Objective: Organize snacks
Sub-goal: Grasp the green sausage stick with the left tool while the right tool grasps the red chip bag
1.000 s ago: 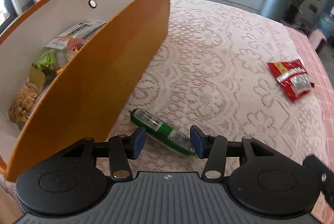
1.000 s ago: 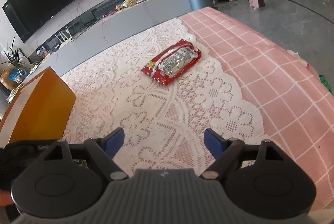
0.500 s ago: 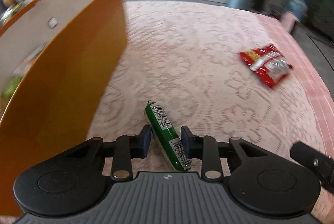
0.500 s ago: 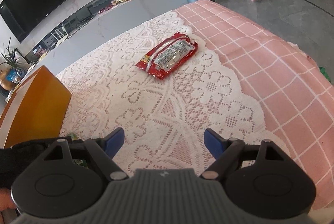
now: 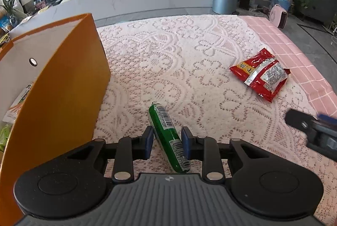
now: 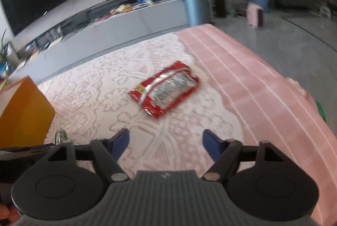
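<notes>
Left gripper (image 5: pixel 167 139): jaws have just been closing in, and now the blue pads (image 5: pixel 148 139) clamp both sides of the green sausage stick.
Green sausage stick (image 5: pixel 168 137): barcodes up, slanting between the pads, far tip poking out beyond them over the lace, near end back at the gripper body; in the right wrist view only its tip (image 6: pixel 60 135) peeks out at the left.
Right gripper (image 6: pixel 166 140): jaws have just been narrowing but there's a wide gap, nothing between them, only lace below; its black frame (image 5: pixel 313 131) edges into the left wrist view from the right.
Red snack packet (image 6: pixel 165 89): flat on the lace, ahead of the right gripper, near the lace's right edge where the pink checked cloth (image 6: pixel 252 99) begins; well apart from the sausage.
Orange box (image 5: pixel 59 99): stands at the left, open-topped, white inside, packets showing in it; just left of the sausage.
Lace tablecloth (image 5: pixel 179 61): covers the table's middle.
Right wrist picture: blurred.
</notes>
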`<state>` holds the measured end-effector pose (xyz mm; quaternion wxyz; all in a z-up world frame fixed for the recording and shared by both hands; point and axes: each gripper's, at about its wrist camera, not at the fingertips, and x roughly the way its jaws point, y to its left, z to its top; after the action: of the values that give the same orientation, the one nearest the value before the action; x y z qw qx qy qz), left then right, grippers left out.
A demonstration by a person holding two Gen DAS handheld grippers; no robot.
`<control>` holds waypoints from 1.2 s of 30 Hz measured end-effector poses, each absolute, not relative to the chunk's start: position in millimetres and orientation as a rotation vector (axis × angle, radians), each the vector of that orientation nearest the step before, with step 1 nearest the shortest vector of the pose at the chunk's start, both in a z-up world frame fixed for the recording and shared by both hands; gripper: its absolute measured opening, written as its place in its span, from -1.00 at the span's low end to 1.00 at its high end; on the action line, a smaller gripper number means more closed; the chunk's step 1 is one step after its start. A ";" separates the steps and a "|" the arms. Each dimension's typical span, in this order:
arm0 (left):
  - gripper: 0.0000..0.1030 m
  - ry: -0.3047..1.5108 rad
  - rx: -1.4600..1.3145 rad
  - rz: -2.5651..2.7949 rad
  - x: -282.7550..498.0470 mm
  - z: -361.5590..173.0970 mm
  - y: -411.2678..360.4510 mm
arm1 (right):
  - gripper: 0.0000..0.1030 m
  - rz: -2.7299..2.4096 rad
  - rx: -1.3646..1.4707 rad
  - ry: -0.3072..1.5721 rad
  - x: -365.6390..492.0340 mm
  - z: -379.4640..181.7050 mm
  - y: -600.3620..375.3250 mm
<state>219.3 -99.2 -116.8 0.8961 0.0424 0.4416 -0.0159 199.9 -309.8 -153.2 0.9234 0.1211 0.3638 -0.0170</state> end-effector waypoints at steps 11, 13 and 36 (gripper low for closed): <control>-0.40 0.920 0.095 -0.066 218.5 -125.2 -98.2 | 0.18 0.011 -0.040 0.709 256.4 -178.6 -276.7; -0.40 0.919 0.103 -0.068 218.5 -125.7 -99.3 | 0.03 0.011 -0.053 0.721 261.6 -184.1 -274.2; -0.41 0.961 0.090 -0.107 197.5 -120.4 -89.6 | -1.00 0.219 0.039 0.878 210.9 -150.1 -289.9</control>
<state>197.5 -89.6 -120.4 0.8845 0.0433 0.4617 -0.0512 210.9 -289.9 -150.1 0.8991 0.0190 0.4243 0.1057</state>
